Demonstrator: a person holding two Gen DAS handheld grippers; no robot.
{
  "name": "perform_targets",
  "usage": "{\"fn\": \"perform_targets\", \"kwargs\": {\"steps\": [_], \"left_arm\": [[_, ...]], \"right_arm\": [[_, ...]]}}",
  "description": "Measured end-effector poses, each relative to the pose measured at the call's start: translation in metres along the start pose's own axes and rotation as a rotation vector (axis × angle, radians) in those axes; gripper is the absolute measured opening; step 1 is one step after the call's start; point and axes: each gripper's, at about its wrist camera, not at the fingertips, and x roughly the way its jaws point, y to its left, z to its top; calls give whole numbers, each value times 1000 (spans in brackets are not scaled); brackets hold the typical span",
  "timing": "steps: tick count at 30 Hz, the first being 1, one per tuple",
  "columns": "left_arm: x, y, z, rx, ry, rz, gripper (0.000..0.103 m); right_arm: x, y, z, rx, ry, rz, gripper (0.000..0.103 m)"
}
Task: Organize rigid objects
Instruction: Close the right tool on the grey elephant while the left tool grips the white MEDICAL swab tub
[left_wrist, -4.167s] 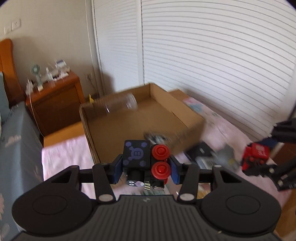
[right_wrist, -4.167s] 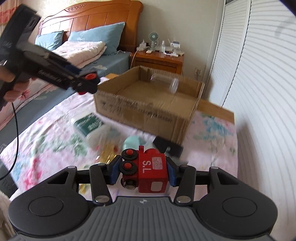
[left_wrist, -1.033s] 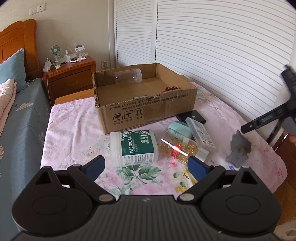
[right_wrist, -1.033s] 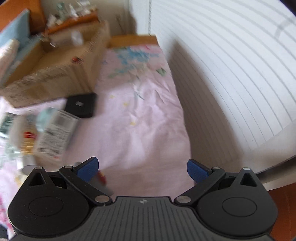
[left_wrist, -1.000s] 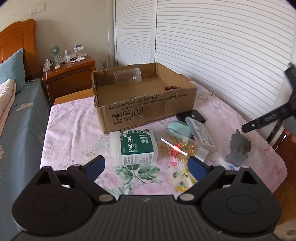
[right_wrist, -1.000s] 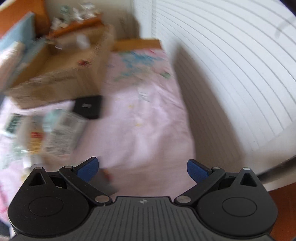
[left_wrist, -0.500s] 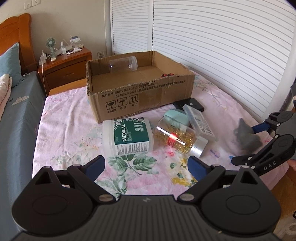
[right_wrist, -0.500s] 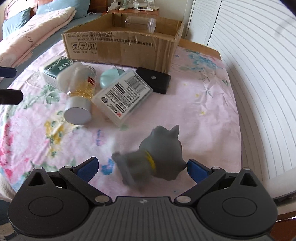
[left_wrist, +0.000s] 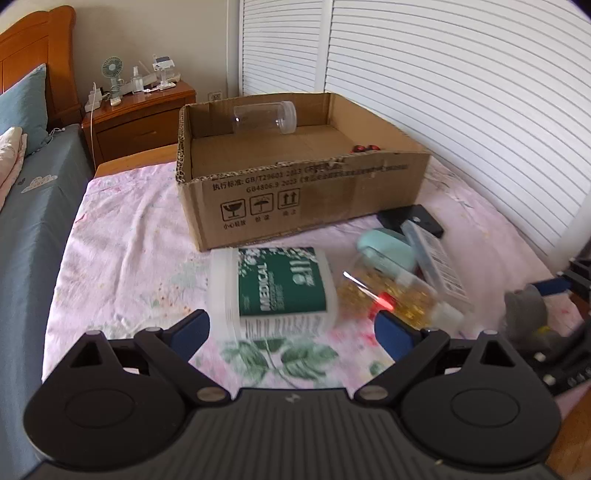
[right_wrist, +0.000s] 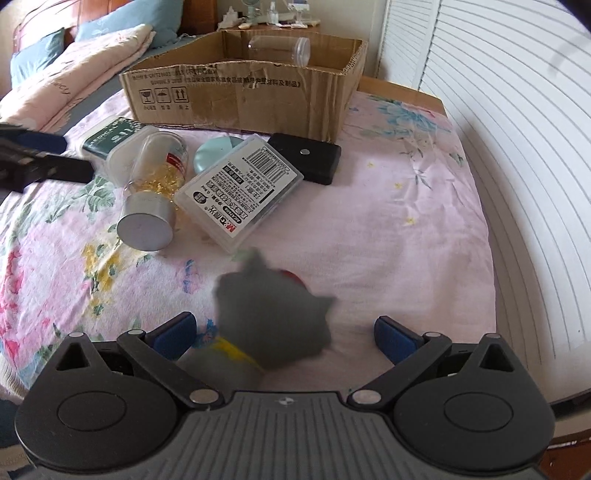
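Cardboard box (right_wrist: 243, 92) sitting at 12 o'clock, awaiting items. Right gripper (right_wrist: 284, 328) spread wide, gripping nothing — grey cat figurine (right_wrist: 273, 321) lying between fingers, 6 o'clock. Centre on body, squeeze gently. Left gripper (left_wrist: 291, 332) gaping, carrying nothing.

Grey cat figure (right_wrist: 273, 325) with yellow collar, pink floral bedsheet (right_wrist: 388, 206), brown cardboard box (right_wrist: 258, 92), blue-padded fingers (right_wrist: 173, 332)

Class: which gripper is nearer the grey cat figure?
Right. The right gripper is open around the cat figure; the left gripper faces the medical tub.
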Motion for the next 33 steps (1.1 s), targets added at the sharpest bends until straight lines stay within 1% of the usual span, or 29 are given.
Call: {"fn": "perform_targets", "kwargs": {"steps": [6,10,13,15,17,19,21,24,26,28,31,33], "left_arm": [[17,-2,3,34,-40,85,96],[22,10,1,23,-6,107,97],[21,20,-4,27,4,91,97],[20,23,-6,23,11,84,97],[21,25,-7,25,17,83,97],[21,24,-8,27,16,86,97],[20,23,-7,28,12,83,97],[21,24,-6,27,12,74,97],[21,24,-6,30,10,70,97],[21,24,-7,34,10,68,97],[21,25,-8,47,15,63,97],[21,26,-9,55,19,61,97]], "right_arm": [[-1,-1,-1,-30,7,21,103],[-1,0,-4,-30,-6,19,103],[-2,-1,-4,-30,-7,19,103],[-1,0,0,-34,20,26,103],[-2,0,6,-52,44,52,103],[-8,1,13,-68,22,88,103],[-13,4,22,-106,17,135,103],[-11,15,33,-197,18,156,103],[-4,19,38,-244,40,159,103],[3,21,40,-273,84,169,103],[4,20,35,-295,146,204,103],[-2,19,28,-306,166,205,103]]}}
